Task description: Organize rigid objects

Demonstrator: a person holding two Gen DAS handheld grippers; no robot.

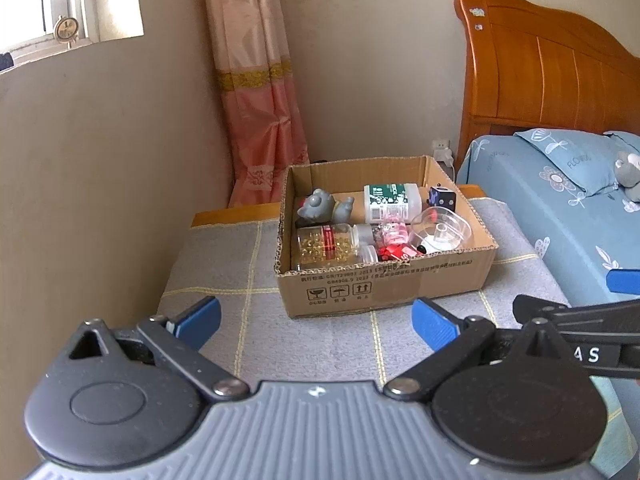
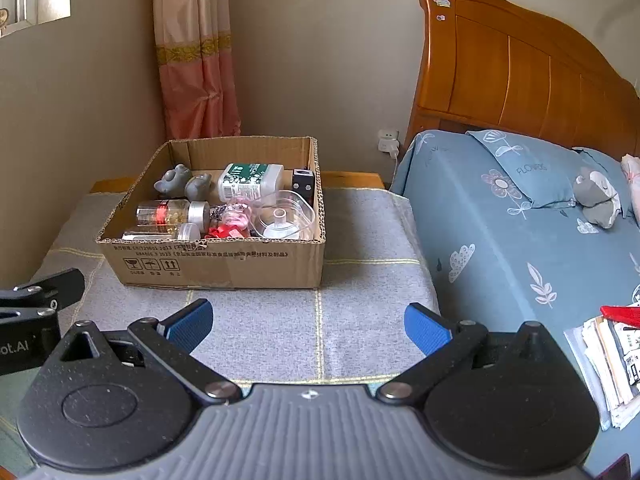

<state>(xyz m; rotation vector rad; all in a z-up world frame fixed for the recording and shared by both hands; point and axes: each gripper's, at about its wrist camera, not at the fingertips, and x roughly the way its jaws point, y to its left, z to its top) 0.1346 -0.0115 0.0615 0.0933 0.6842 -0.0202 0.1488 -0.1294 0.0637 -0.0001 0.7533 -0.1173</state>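
Note:
An open cardboard box (image 1: 384, 284) (image 2: 216, 264) stands on a grey cloth-covered table (image 1: 320, 344) (image 2: 280, 320). Inside lie a grey figurine (image 1: 320, 206) (image 2: 182, 184), a white bottle with a green label (image 1: 390, 200) (image 2: 250, 180), two jars of yellow beads (image 1: 326, 242) (image 2: 172, 212), a clear plastic container (image 1: 442, 228) (image 2: 284, 216), a dark cube (image 1: 440, 198) (image 2: 302, 182) and small pink and red items (image 1: 394, 240) (image 2: 236, 216). My left gripper (image 1: 316, 320) is open in front of the box, holding nothing. My right gripper (image 2: 308, 322) is open too, just right of the left one.
A bed with a blue floral sheet (image 2: 500, 220) and a wooden headboard (image 2: 520, 68) borders the table's right side. A grey plush toy (image 2: 596, 196) lies on the bed, papers (image 2: 612, 356) near its edge. A pink curtain (image 1: 256, 92) and a wall socket (image 2: 388, 140) stand behind.

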